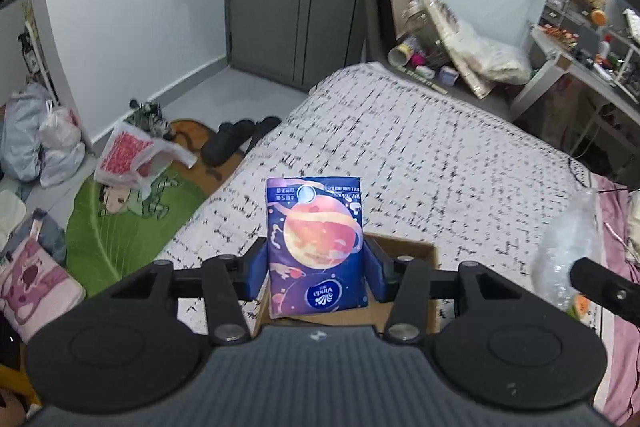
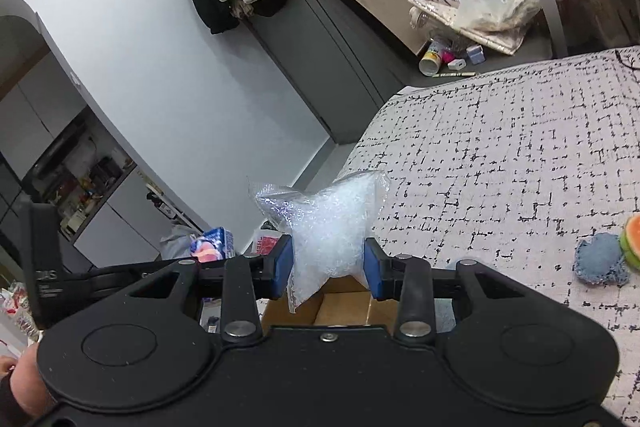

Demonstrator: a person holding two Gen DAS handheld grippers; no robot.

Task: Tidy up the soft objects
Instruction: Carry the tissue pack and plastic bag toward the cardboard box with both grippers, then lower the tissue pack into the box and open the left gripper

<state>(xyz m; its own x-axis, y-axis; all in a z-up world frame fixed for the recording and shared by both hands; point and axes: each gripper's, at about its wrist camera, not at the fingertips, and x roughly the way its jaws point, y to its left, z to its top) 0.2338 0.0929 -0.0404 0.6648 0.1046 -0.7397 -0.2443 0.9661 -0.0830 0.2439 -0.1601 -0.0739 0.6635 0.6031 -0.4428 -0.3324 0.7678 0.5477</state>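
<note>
The left gripper pinches a blue tissue pack above an open cardboard box near the bed's foot edge. Only the right wrist view shows the right gripper pinching a clear bag of white filling, and a denim pouch touching a watermelon toy at the bed's right side.

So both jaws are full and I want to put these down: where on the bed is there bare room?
The bedspread lies bare beyond the cardboard box toward its far edge. It's crowded at the right: a denim pouch sits beside a watermelon-slice toy.
</note>
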